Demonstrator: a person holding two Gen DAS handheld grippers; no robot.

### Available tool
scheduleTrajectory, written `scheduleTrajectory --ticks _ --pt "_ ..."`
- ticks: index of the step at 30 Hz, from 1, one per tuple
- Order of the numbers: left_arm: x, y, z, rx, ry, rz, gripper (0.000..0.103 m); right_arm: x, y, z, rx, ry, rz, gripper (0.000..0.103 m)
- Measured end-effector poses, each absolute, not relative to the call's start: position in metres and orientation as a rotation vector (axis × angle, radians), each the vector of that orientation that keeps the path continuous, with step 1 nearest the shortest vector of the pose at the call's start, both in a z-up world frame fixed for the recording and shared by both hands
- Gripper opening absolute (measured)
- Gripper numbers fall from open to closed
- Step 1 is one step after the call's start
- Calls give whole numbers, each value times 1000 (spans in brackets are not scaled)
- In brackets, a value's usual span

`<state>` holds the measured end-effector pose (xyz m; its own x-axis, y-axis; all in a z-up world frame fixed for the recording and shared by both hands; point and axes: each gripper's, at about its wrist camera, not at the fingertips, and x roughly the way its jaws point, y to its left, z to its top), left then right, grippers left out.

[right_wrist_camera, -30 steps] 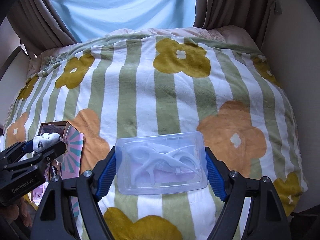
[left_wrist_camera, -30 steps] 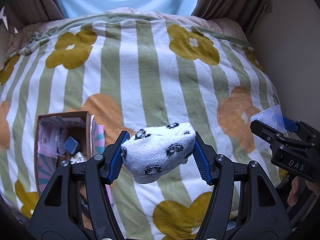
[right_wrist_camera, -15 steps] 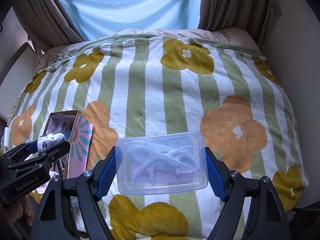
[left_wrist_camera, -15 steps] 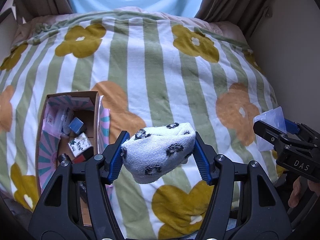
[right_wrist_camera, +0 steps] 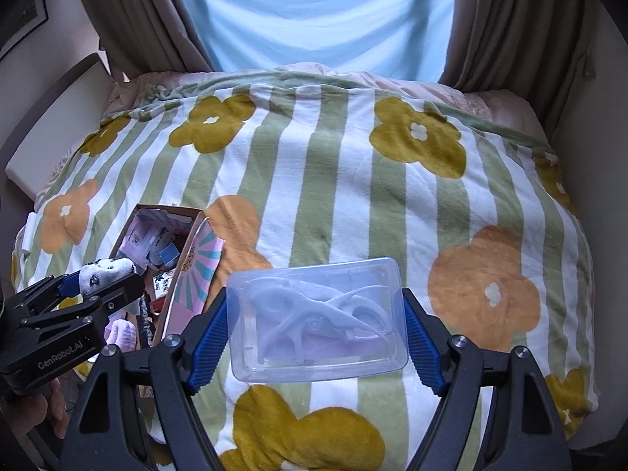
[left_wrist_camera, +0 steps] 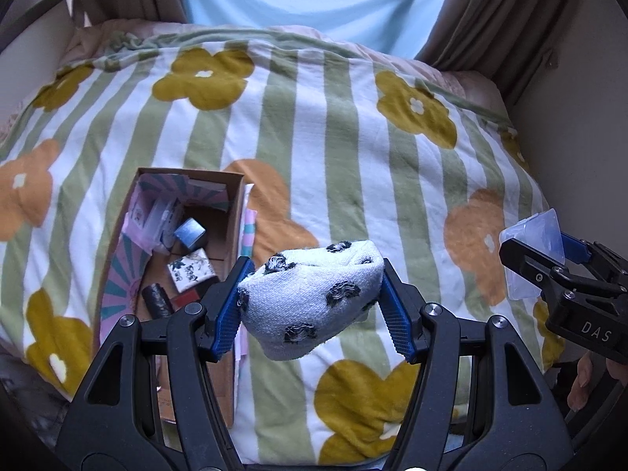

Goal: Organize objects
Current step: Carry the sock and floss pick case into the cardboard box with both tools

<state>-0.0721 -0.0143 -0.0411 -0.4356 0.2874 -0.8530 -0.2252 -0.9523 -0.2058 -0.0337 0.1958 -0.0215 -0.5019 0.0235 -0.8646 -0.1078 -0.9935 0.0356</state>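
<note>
My left gripper [left_wrist_camera: 314, 306] is shut on a rolled white sock with dark spots [left_wrist_camera: 310, 298], held above the bed, just right of an open cardboard box [left_wrist_camera: 121, 231]. The box holds several small items. My right gripper [right_wrist_camera: 318, 329] is shut on a clear plastic case [right_wrist_camera: 318, 318] with white picks inside, held above the blanket. In the left wrist view the right gripper [left_wrist_camera: 549, 267] is at the right edge. In the right wrist view the left gripper [right_wrist_camera: 94, 278] with the sock [right_wrist_camera: 104, 269] hangs over the box [right_wrist_camera: 188, 243].
A striped blanket with yellow and orange flowers [left_wrist_camera: 345, 149] covers the bed. Brown curtains [right_wrist_camera: 141, 19] and a pale blue sheet [right_wrist_camera: 314, 11] hang behind it. A wall [left_wrist_camera: 581, 125] runs along the right side. A white board [right_wrist_camera: 59, 133] stands at the left.
Both grippers have pulled back and risen from the bed, so more of the blanket and box shows. The box now sits closer to the left gripper. Both holds are unchanged.
</note>
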Motion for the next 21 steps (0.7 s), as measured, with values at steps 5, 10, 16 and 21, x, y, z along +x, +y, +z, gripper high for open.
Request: scheduleTrajectory --ticks 5,10,16,21 --pt "-68 -53 -47 -1512 -166 2502 59 -54 160 -23 -1587 41 2740 77" --pt "-60 -97 -60 -1588 -268 2569 59 -78 119 -31 -1672 -64 2823 77" --pt "-50 -144 -91 -1714 -402 2616 59 -114 68 -51 -1784 -220 2899 77" --pt "-46 -167 -126 -1810 -507 2609 59 -149 27 -81 -1885 -344 2922 77"
